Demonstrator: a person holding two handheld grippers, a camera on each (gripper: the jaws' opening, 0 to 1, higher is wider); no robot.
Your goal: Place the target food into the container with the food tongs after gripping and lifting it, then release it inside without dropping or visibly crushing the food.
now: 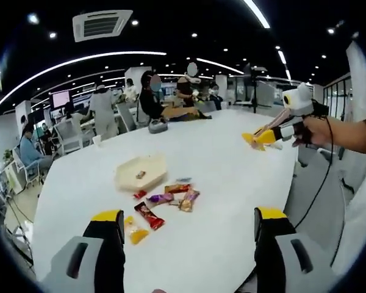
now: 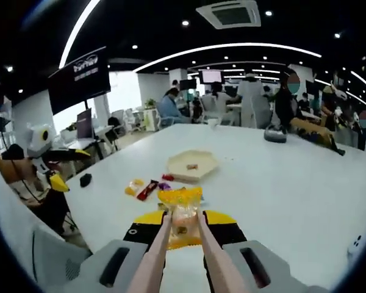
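**Tongs hold a yellow snack packet above the white tabletop**

Tongs [image 2: 184, 235] in the right gripper are pinched on a small yellow snack packet [image 2: 182, 215], its pinkish arms running up from the bottom of the right gripper view and closing on the packet's lower part. The packet hangs in the air over the near part of the tabletop [image 2: 280, 183], short of the container [image 2: 192, 165], a pale shallow tray with angled sides that sits further out on the white surface with one small piece already in it. To the left of the tray lie a few loose wrapped snacks [image 2: 147, 189], one yellow, one red.

In the left gripper view the same right gripper [image 1: 269, 137] comes in from the right, held by a person's hand [image 1: 320, 131] with a bare forearm, the yellow packet at its tip above the far edge of the tabletop. The left gripper [image 1: 189, 223] stands with its yellow-tipped jaws wide apart and nothing between them. Ahead of it sits the tray, and just near it a scatter of wrapped snacks in red, purple and gold, with a yellow packet [image 1: 134, 231] beside the left jaw.

People [image 1: 104, 110] sit and stand at the tabletop's far end.
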